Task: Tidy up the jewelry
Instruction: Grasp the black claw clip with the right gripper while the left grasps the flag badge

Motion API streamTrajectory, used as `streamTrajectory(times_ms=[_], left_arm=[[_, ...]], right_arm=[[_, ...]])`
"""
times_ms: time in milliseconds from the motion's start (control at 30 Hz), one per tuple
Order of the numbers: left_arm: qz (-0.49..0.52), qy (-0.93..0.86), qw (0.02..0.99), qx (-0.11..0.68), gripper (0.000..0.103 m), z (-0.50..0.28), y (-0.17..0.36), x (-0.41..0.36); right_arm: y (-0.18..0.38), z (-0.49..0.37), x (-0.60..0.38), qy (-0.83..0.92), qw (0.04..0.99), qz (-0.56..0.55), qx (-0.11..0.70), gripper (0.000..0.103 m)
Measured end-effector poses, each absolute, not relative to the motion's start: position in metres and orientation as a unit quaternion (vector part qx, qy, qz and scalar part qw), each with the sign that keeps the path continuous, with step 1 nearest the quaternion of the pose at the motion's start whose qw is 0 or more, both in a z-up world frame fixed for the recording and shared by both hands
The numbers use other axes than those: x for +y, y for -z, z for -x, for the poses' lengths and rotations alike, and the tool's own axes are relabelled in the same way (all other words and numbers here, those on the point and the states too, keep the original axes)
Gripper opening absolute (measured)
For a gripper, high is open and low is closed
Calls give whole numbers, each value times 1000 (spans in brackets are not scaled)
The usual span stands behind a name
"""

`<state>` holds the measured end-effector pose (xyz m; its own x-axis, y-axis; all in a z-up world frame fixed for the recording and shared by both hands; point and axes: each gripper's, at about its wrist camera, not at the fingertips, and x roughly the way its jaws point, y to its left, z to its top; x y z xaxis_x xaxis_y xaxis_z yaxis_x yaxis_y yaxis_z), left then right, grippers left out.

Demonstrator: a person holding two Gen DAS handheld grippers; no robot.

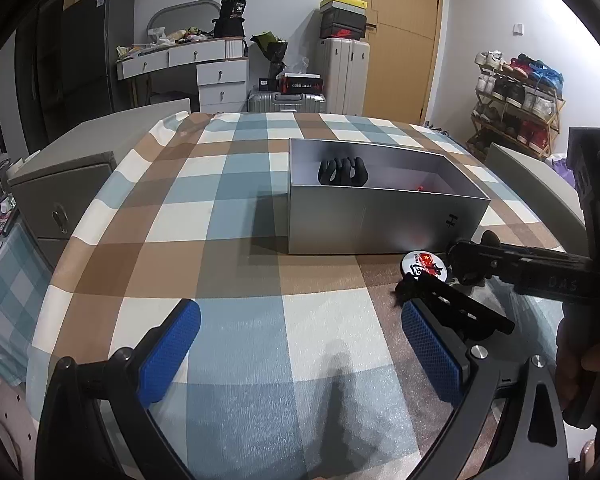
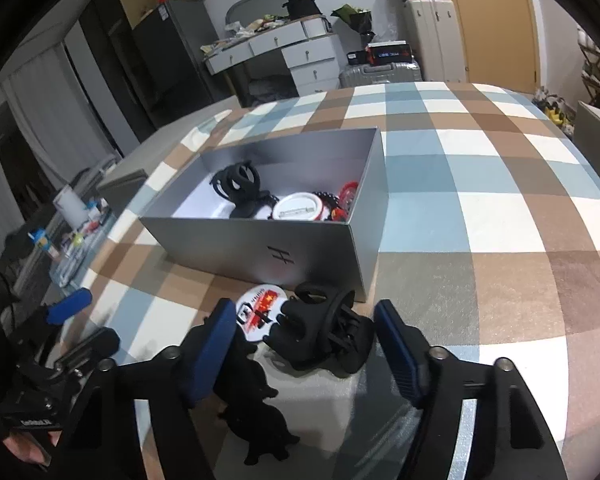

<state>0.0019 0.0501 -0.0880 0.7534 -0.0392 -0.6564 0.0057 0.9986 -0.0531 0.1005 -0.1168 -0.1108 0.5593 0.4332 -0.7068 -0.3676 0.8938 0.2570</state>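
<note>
An open silver box (image 2: 300, 252) stands on the checked cloth (image 2: 480, 208). It holds a black claw clip (image 2: 238, 184), a white round badge (image 2: 300, 208) lying face down, and red and black beads (image 2: 346, 196). In front of the box lie a printed round badge (image 2: 260, 312) and a second black claw clip (image 2: 324, 328). My right gripper (image 2: 306, 350) is open around this clip, and its blue pads (image 2: 212, 352) are not pressing on it. A black flat ornament (image 2: 260, 420) lies below the clip. My left gripper (image 1: 300, 354) hangs open over bare cloth.
A grey cabinet (image 1: 60, 200) stands off the cloth's left edge, and a cluttered low surface (image 2: 76, 232) lies beyond it. A white dresser (image 1: 204, 68), suitcases (image 1: 340, 68) and a shoe rack (image 1: 516, 100) line the far wall. The right gripper's black frame (image 1: 548, 276) crosses the left wrist view.
</note>
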Motion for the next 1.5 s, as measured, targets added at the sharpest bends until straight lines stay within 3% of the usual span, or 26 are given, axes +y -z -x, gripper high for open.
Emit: streamTrajectory(times_ms=[100, 167, 733, 1367, 1500], left_arm=[[21, 13, 936, 352, 99, -2, 88, 50], [19, 14, 935, 353, 99, -2, 88, 50], [12, 65, 929, 364, 99, -22, 77, 29], [-19, 136, 877, 461, 98, -79, 94, -24], [-26, 135, 869, 476, 86, -84, 99, -26]], right_arm=[[111, -98, -116, -223, 886, -24, 406, 45], [110, -95, -116, -225, 886, -17, 404, 41], [93, -68, -153, -232, 902, -65, 358, 41], [100, -49, -197, -211, 914, -82, 337, 41], [104, -48, -203, -210, 913, -91, 337, 41]])
